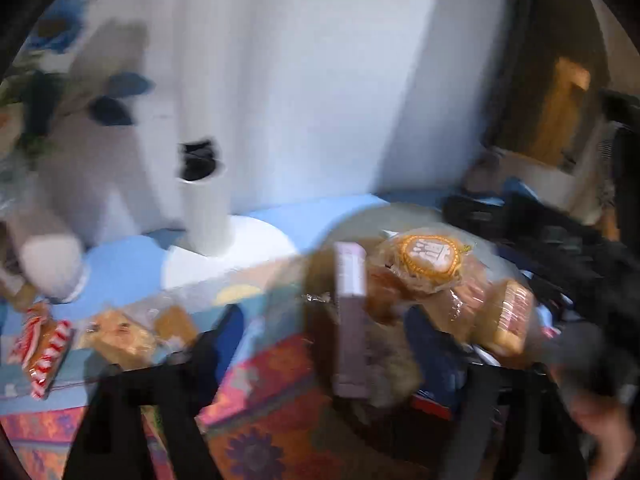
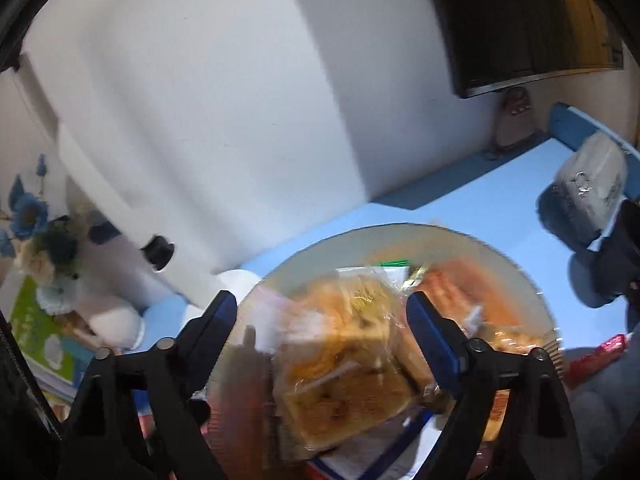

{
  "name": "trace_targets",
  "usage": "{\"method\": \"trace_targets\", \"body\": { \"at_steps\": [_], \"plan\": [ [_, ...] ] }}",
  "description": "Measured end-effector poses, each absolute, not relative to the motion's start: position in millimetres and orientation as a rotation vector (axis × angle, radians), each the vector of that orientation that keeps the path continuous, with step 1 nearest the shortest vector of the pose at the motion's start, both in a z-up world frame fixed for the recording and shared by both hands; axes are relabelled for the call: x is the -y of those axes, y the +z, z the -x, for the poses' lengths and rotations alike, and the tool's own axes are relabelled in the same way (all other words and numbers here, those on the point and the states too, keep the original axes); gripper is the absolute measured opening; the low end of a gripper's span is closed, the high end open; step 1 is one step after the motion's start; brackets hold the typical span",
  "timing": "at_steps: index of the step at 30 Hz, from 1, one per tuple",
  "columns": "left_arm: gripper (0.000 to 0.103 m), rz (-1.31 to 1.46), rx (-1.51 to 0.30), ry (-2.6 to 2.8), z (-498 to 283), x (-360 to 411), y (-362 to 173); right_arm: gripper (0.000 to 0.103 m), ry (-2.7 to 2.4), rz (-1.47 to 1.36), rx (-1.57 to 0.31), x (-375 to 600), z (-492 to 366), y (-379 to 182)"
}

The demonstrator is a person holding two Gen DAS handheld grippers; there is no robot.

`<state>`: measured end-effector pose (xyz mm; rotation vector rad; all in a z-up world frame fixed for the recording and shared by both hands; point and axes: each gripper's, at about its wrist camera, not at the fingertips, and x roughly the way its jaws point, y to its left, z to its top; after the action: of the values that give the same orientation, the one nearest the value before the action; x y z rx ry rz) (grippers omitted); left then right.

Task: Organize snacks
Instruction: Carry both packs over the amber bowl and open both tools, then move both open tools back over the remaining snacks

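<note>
Both grippers, left [image 1: 324, 364] and right [image 2: 320, 320], gape empty over the round clear snack-filled bowl [image 2: 532, 280] (blurred); steady yourself, then choose one wrapped pastry [image 2: 344, 364].

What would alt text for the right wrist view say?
Open right gripper hovers over a round glass bowl of wrapped snacks on a blue table; white wall behind, blue flowers at left. Blurred.

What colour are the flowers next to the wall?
Mostly blue flowers, with some pale ones; the right wrist view shows them best.
</note>
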<state>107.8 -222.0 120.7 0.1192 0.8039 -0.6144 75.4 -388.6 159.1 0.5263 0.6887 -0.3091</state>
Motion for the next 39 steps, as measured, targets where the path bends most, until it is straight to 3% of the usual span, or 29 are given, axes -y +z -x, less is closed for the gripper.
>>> {"method": "trace_targets", "body": {
  "at_steps": [10, 20, 23, 30, 39],
  "plan": [
    [0.083, -0.119, -0.741, -0.477, -118.6, 158.6, 133.2, 0.09, -0.201, -0.491, -0.667, 341.6, -89.8, 175.2],
    [0.087, -0.1, -0.737, -0.39, -134.7, 82.9, 136.9, 0.091, -0.02, -0.4, -0.772, 259.8, -117.5, 169.9],
    [0.093, -0.09, -0.76, -0.367, -149.8, 40.3, 133.8, 0.091, 0.088, -0.284, -0.912, 228.5, -132.5, 154.4],
    [0.093, 0.019, -0.891, -0.259, -199.7, -53.1, 103.2, 0.091, 0.158, -0.227, -1.063, 173.5, -145.4, 119.0],
    [0.093, 0.092, -0.929, -0.301, -213.7, -60.2, 49.7, 0.091, -0.048, -0.09, -1.146, 127.0, -145.7, 60.1]
  ]
}}
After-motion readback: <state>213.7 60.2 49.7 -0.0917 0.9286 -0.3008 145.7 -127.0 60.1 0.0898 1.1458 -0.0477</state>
